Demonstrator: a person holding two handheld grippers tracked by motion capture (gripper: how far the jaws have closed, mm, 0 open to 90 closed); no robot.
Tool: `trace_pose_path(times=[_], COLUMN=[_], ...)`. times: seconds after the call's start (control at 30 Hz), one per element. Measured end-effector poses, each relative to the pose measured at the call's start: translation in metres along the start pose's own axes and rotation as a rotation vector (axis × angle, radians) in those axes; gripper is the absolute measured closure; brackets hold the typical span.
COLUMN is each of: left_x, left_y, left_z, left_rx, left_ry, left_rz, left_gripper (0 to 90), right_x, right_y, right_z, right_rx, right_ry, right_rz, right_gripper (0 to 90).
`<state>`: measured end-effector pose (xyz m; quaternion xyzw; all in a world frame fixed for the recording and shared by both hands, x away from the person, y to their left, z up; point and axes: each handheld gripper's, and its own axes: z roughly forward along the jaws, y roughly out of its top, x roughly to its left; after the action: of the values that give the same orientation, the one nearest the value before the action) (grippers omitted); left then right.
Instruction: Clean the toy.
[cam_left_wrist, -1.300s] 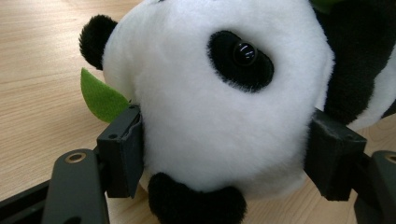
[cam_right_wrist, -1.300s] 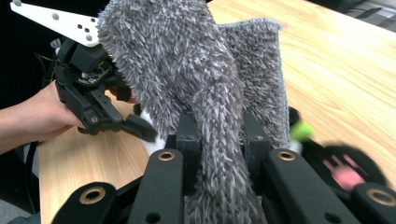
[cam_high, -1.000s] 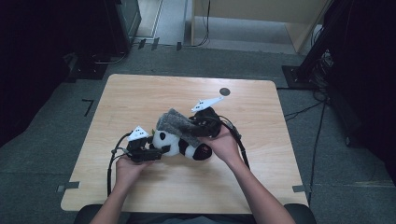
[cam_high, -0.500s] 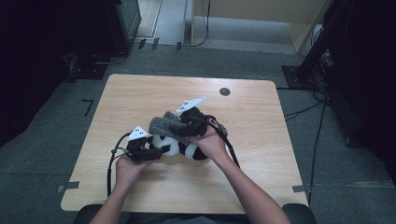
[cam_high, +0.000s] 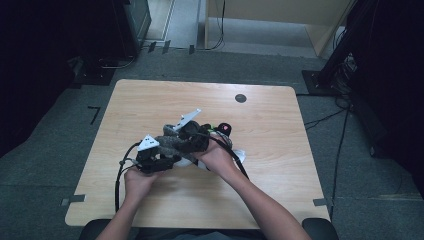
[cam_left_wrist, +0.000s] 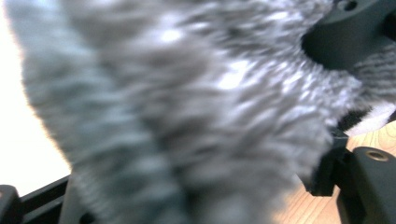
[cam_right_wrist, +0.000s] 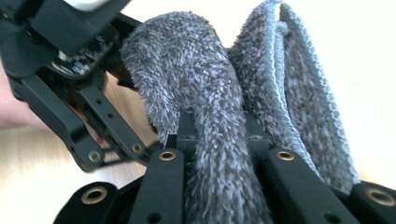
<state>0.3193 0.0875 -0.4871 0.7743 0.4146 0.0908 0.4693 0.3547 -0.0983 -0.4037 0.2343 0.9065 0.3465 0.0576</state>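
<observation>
**High view: grey fuzzy cloth held between two grippers near the table's front**

High view, notes. A wooden table with rounded corners stands on a grey floor. Two bare forearms come in from the bottom edge. The left gripper and the right gripper sit close together near the middle of the table's front half, with a grey fuzzy cloth bunched between them. A white patch of the same bundle shows just right of the right hand. A small dark round mark lies well apart, toward the far edge. Black cables trail from both grippers toward the person.

Right gripper view. The cloth is thick, shaggy pile, mid grey with pale tips. One fold runs straight down between the two black jaws, which are clenched on it. A second fold stands beside it to the right, showing a ribbed, knitted face and a stitched pale edge. The left gripper shows at upper left, touching the cloth.

Left gripper view. Grey pile is very close and blurred. A bit of white and black fabric peeks out at the right edge. The left jaws have just been closing. The cloth lies between them, but I cannot tell whether the pads press on it.
</observation>
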Motion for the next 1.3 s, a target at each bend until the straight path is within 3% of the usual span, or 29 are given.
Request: trace_pose_path(times=[0.2,0.4,0.63,0.73,0.9,1.03,1.17,1.3], left_x=[0.001,0.001,0.001,0.002,0.002,0.001,0.001,0.000], left_y=[0.000,0.000,-0.001,-0.001,-0.002,-0.001,0.000,0.003], left_z=[0.000,0.000,0.000,0.000,-0.001,0.000,-0.001,-0.002], left_rx=[0.000,0.001,-0.001,-0.007,-0.005,-0.011,-0.012,-0.019], left_ry=[0.001,-0.002,-0.007,-0.011,-0.013,-0.013,-0.014,-0.013], left_rz=[-0.007,-0.005,0.000,0.001,0.004,-0.005,-0.009,-0.020], left_gripper=[35.7,35.7,35.5,35.0,33.9,33.6,32.3,31.8], right_x=[-0.012,-0.033,-0.059,-0.063,-0.059,-0.049,-0.034,-0.018], right_y=[-0.005,-0.016,-0.032,-0.035,-0.032,-0.023,-0.010,0.002], right_z=[-0.011,-0.024,-0.034,-0.037,-0.039,-0.044,-0.045,-0.033], right_rx=[-0.014,-0.027,-0.039,-0.043,-0.064,-0.102,-0.123,-0.106], right_ry=[-0.027,-0.070,-0.088,-0.102,-0.094,-0.062,-0.032,-0.011], right_rz=[0.007,0.090,0.185,0.190,0.192,0.183,0.143,0.100], right_gripper=[77.1,77.1,77.2,77.2,77.0,76.8,76.7,76.5])
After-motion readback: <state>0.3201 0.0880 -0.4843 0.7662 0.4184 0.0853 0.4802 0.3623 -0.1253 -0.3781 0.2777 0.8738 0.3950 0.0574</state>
